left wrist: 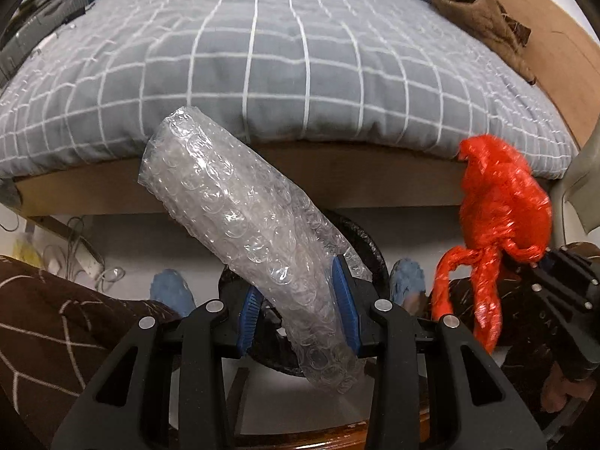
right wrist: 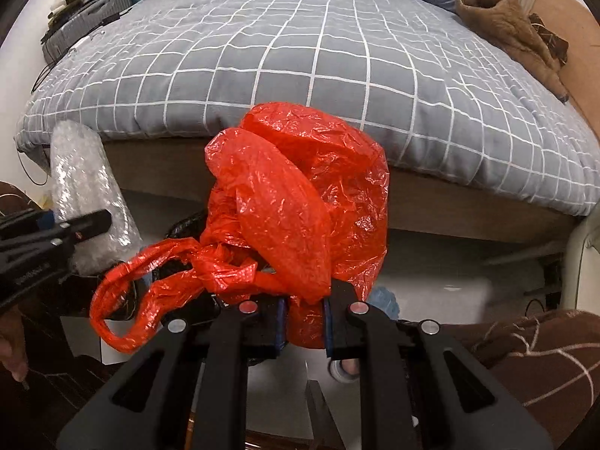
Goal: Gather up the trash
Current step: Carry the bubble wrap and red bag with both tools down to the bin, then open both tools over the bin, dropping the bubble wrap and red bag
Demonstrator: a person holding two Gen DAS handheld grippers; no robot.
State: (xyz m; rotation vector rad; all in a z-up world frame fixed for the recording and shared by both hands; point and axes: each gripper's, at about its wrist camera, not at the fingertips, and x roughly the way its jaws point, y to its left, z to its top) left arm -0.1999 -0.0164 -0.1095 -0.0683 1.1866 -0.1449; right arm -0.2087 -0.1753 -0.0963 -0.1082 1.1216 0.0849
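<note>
Left wrist view: left gripper clamped around bubble wrap roll; right gripper pinching red plastic bag.

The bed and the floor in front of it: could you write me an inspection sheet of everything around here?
Surface: grey quilt with white grid covering the bed.
Job's things: clear bubble-wrap roll; crumpled red plastic bag; black-lined round bin below them.
Clutter: brown fuzzy garment on the bed's far right corner.
Grippers: left gripper clamps the bubble wrap; right gripper clamps the red bag.
Cables: white cords on the floor under the bed's left side.
Surroundings: blue slippers, brown patterned trouser legs, wooden bed frame.
</note>
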